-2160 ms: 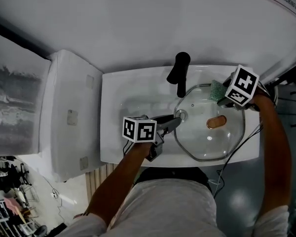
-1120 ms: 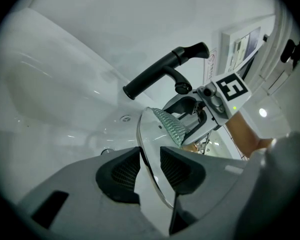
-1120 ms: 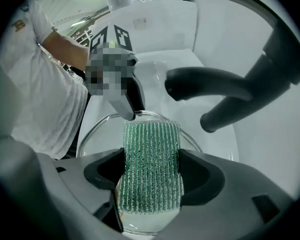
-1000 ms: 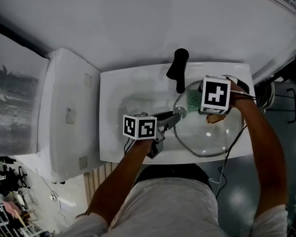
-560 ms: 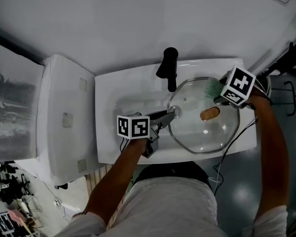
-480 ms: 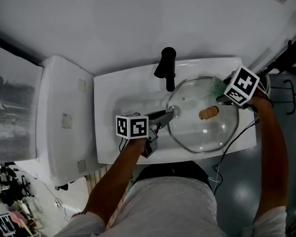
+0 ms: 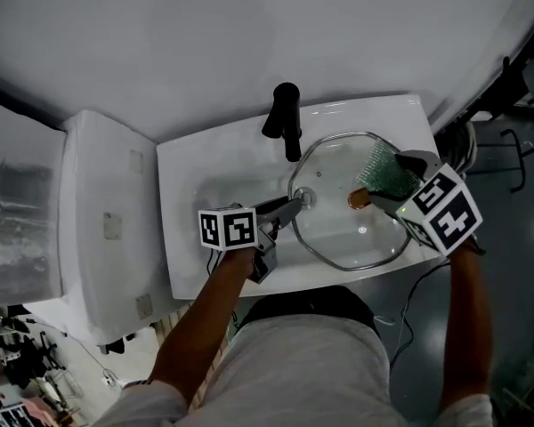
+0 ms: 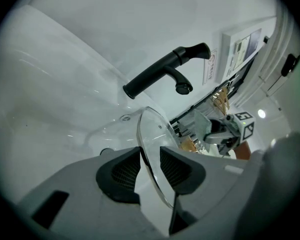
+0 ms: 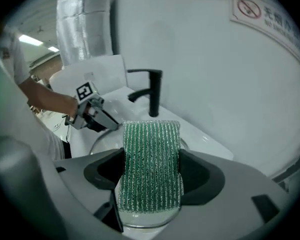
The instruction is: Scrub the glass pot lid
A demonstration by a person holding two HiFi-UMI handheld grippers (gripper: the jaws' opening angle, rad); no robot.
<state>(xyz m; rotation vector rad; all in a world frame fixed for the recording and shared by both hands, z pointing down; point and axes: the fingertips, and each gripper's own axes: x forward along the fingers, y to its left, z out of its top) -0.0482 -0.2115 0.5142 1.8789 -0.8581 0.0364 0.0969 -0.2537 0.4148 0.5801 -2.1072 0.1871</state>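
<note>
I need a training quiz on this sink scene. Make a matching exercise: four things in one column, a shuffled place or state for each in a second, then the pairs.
1. glass pot lid
2. green scouring pad
3. faucet
4. sink

A. black, upright at the sink's back edge
B. clamped between the jaws of the right gripper
C. white, lying below the lid
D. rim pinched by the left gripper

Pairs: 1-D, 2-B, 3-A, 4-C
</note>
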